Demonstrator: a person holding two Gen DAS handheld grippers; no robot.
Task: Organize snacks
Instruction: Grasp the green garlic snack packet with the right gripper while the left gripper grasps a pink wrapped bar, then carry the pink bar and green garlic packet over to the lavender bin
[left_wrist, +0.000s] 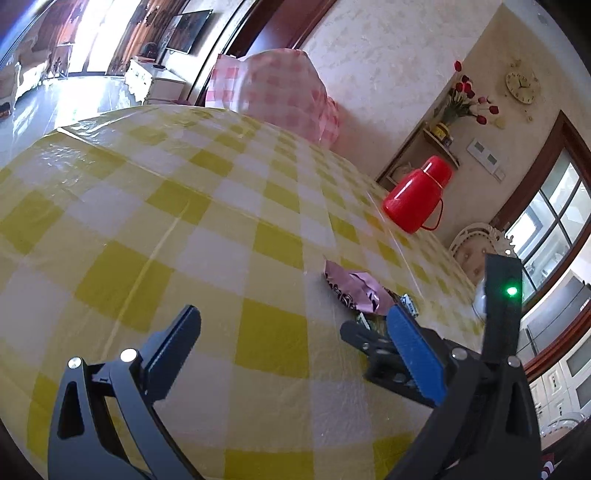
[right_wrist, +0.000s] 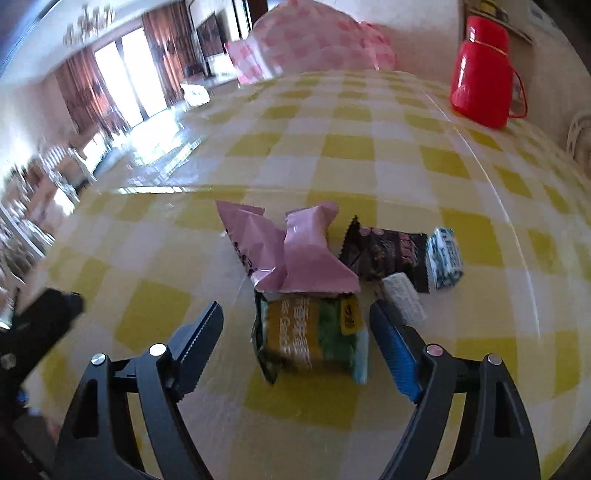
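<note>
A heap of snack packets lies on the yellow-checked tablecloth (right_wrist: 347, 147). In the right wrist view there are two pink packets (right_wrist: 291, 251), a green and yellow packet (right_wrist: 310, 336), a black packet (right_wrist: 388, 251), a blue-white packet (right_wrist: 447, 256) and a small white packet (right_wrist: 402, 295). My right gripper (right_wrist: 295, 317) is open, its jaws on either side of the green and yellow packet, not touching it. My left gripper (left_wrist: 291, 314) is open and empty over bare cloth, left of the heap. A pink packet (left_wrist: 354, 291) shows beside its right finger. The right gripper (left_wrist: 373, 339) shows there too.
A red thermos jug (right_wrist: 484, 74) stands at the far right of the table, also in the left wrist view (left_wrist: 417, 199). A pink-checked bag (right_wrist: 314, 40) sits at the far edge (left_wrist: 280, 88). The left gripper's body (right_wrist: 40, 317) shows at the left.
</note>
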